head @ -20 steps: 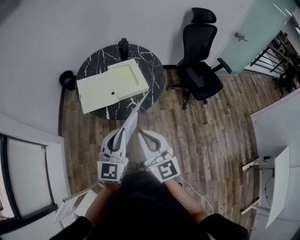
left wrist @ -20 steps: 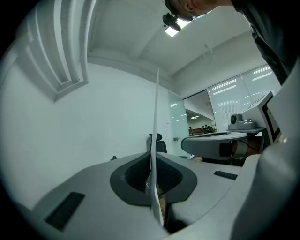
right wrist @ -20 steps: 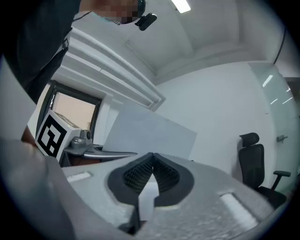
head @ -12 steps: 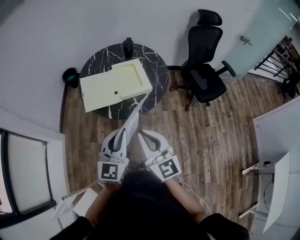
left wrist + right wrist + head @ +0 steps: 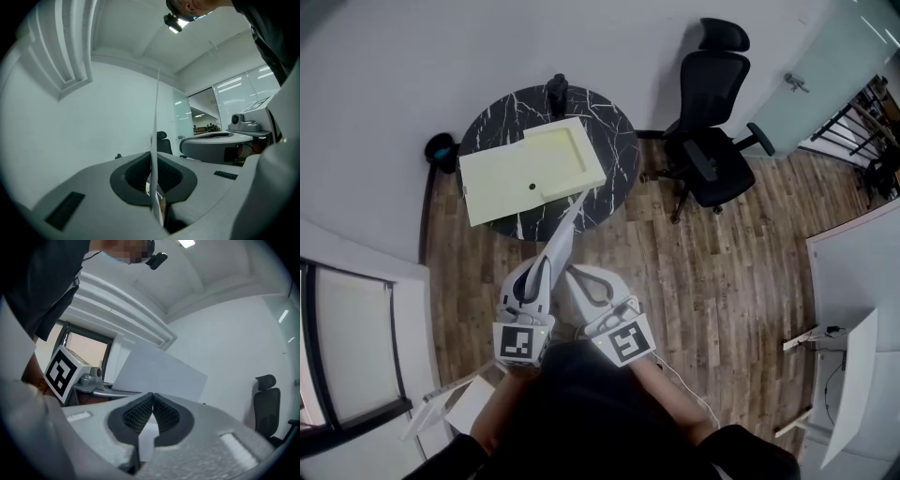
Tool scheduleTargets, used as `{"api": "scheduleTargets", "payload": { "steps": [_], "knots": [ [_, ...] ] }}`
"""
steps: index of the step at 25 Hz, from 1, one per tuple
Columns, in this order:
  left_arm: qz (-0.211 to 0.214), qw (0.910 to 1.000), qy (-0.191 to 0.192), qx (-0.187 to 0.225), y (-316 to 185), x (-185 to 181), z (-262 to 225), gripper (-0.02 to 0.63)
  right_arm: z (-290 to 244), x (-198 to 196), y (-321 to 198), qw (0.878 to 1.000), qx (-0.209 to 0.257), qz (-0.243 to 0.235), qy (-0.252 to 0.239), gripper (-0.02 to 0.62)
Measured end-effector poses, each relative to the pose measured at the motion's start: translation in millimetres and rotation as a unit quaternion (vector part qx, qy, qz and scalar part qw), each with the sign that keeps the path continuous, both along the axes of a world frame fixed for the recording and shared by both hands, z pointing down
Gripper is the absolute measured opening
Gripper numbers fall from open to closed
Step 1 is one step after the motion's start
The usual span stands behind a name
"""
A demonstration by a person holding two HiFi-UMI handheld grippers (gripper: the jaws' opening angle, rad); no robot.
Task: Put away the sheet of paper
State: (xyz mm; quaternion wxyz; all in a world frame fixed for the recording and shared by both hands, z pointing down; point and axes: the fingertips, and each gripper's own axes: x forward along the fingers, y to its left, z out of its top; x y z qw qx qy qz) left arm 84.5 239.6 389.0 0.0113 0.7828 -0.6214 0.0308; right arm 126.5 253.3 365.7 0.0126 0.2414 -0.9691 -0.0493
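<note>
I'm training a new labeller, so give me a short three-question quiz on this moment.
1. True or false: the left gripper is shut on the sheet of paper.
2. Which of these lies on the round black table? A: a laptop. B: a pale yellow box. C: a plate.
3. Fill in: in the head view, the black office chair stands to the table's ____.

Key: 1 true. 2 B. 3 right.
</note>
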Motion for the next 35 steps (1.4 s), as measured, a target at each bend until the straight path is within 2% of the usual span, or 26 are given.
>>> {"api": "scheduleTargets", "payload": {
  "steps": [6,12,16,20,35],
  "knots": [
    [-0.014,0.9998,0.011,-0.003,-10,-14,10,0.009,4,-14,-11,1.0,0.007,-0.017,0.022,0.002],
    [-0.025,0.9996,0.004,-0.009,-24,-37,14,0.009,10,-36,-17,0.999,0.002,-0.035,0.039,0.002],
    [-0.033,0.999,0.021,-0.022,-38,-56,13,0.009,13,-57,-25,0.998,0.0,-0.049,0.045,0.002],
    [-0.022,0.9997,0.005,-0.013,-60,-79,20,0.009,16,-75,-40,0.997,0.0,-0.055,0.057,0.004],
    [0.011,0.9994,0.017,-0.027,-152,-153,23,0.009,23,-146,-120,0.996,-0.012,-0.04,0.079,0.005]
  ]
}}
